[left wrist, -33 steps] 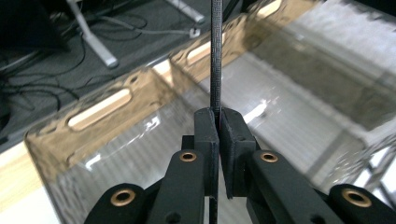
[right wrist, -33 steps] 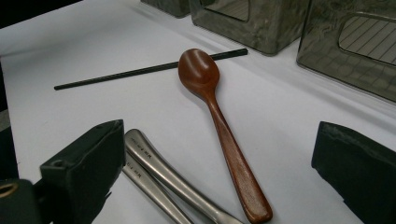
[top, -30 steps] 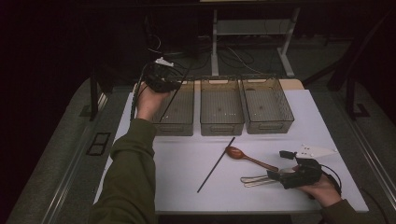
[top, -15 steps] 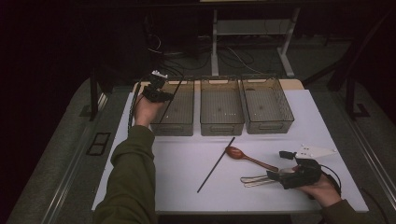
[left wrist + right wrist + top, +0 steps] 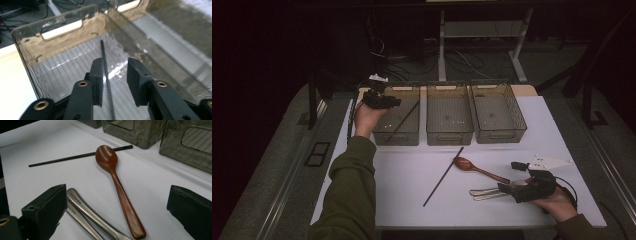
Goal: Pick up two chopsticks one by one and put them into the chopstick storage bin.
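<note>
High view: above the person's side, looking forward and down over the table (image 5: 422, 175).
Left gripper view: close, into the left bin (image 5: 62, 27).
Right gripper view: low, near the wooden spoon (image 5: 117, 182).
Shared: the black chopstick on the table (image 5: 443, 176) (image 5: 77, 157).

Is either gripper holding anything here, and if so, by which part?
Nothing is held. The left gripper has just been opening, its pads clear of the black chopstick now in the left bin. The right gripper is open over the utensils.

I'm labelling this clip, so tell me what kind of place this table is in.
Probably a lab or workshop bench set up for a sorting exercise, not a kitchen: cables trail over the dark floor behind, three clear bins line a white table, and cutlery like the wooden spoon lies loose.
</note>
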Available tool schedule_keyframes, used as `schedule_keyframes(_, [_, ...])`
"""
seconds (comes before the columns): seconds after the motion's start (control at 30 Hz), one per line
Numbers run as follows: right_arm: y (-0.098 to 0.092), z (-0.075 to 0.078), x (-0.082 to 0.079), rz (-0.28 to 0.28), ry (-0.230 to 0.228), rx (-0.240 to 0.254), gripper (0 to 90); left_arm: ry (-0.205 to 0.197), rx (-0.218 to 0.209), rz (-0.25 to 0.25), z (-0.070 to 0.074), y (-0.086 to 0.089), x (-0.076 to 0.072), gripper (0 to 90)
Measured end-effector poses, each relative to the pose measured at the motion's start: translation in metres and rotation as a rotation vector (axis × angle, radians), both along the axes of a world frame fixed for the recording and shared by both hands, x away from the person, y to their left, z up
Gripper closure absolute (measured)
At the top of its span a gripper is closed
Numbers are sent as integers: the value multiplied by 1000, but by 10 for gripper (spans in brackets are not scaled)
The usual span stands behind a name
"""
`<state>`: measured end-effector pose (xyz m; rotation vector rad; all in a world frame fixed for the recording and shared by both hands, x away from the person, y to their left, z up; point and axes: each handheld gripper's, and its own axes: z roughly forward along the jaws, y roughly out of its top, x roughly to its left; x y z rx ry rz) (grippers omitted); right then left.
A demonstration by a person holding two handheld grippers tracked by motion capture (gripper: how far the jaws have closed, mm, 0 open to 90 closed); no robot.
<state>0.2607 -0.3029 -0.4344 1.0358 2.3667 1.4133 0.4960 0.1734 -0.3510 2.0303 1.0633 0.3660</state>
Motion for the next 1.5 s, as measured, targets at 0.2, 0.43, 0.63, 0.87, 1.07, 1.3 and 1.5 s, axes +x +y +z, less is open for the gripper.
schedule_keyframes(0.2, [0, 0, 0, -2, -1, -1, 24, -20, -65, -8, 15, 0, -16, 558])
schedule_keyframes(0.43, [0, 0, 0, -4, 0, -2, 24, -55, -24, -43, 29, -6, -38, 466])
schedule_keyframes(0.63, [0, 0, 0, -5, -1, -3, 24, -55, -10, -62, 31, -14, -59, 416])
schedule_keyframes(0.87, [0, 0, 0, -7, -1, -3, 24, -73, -8, -114, 28, -23, -84, 380])
schedule_keyframes(1.07, [0, 0, 0, -9, -1, -2, 24, -86, -9, -161, 27, -37, -105, 331])
schedule_keyframes(1.3, [-1, 0, -1, -9, -2, 0, 24, -100, -23, -202, 21, -48, -131, 300])
schedule_keyframes(1.5, [0, 0, 0, -6, -4, -1, 24, -76, -22, -219, 2, -59, -152, 304])
